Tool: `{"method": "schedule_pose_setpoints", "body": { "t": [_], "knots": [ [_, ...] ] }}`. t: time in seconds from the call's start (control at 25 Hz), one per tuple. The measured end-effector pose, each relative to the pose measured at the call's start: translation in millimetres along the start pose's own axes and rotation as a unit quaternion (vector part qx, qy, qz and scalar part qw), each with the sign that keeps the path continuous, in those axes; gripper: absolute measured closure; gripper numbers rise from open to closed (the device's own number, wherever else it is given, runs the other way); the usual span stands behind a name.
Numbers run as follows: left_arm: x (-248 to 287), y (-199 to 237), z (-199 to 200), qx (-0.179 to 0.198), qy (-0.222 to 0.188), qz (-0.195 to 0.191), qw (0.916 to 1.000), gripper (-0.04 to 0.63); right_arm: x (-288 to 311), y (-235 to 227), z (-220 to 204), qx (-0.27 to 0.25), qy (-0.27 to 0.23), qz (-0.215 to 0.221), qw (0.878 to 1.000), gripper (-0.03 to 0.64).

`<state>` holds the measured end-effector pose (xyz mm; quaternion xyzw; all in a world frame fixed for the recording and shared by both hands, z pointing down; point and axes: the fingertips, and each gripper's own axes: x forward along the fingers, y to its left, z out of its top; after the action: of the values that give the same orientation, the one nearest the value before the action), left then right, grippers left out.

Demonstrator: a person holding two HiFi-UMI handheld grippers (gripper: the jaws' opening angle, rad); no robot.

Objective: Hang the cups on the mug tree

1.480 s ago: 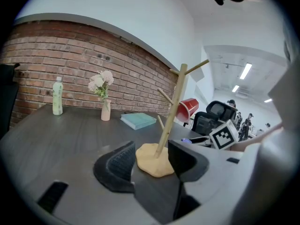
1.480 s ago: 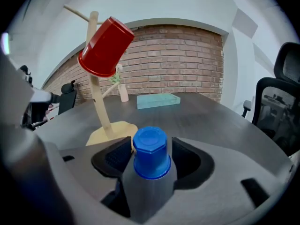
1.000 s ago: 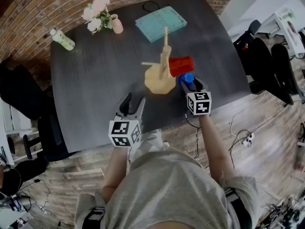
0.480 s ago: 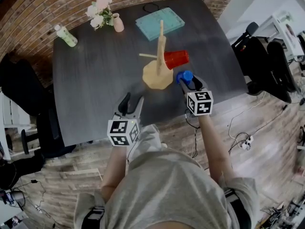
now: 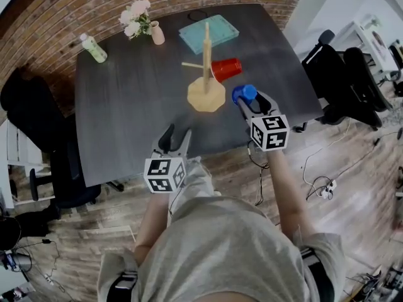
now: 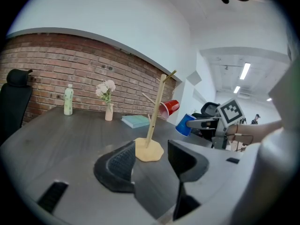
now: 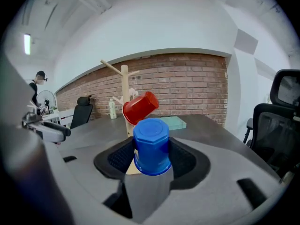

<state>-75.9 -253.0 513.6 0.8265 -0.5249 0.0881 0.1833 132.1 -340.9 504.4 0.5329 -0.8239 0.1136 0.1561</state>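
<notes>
Jaws of the right gripper stand fairly wide and clamp a blue cup by its side walls, at centre frame in the right gripper view, bottom up with the wider mouth lowest; in the head view the cup is right of centre, in the air just beside the mug tree. Its walls look like thin, smooth plastic, so I judge it light, slightly springy and apt to slip or buckle under a hard squeeze. A moderate hold on the walls nearer the stiff bottom seems best, leaving the mouth free to slide over a peg. Behind it a red cup already hangs tilted on a peg of the tree, whose other pegs show bare. At the lower left of the head view the left gripper has its jaws apart with nothing between them, low over the near edge of the dark table
</notes>
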Motion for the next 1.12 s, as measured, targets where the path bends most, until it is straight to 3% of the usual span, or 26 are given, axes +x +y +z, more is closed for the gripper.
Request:
{"method": "schedule_pose_setpoints", "body": {
  "t": [0.68,1.12],
  "knots": [
    [-40.0,-24.1,-7.9,0.008,-0.017,0.005,0.9998,0.385,-71.5,49.4,142.3,-0.053,-0.120,0.042,0.990,0.390],
    [-58.2,-25.1,-8.4,0.013,-0.024,0.015,0.9995,0.385,-76.6,86.3,198.1,-0.092,-0.164,0.069,0.980,0.390]
  ]
}}
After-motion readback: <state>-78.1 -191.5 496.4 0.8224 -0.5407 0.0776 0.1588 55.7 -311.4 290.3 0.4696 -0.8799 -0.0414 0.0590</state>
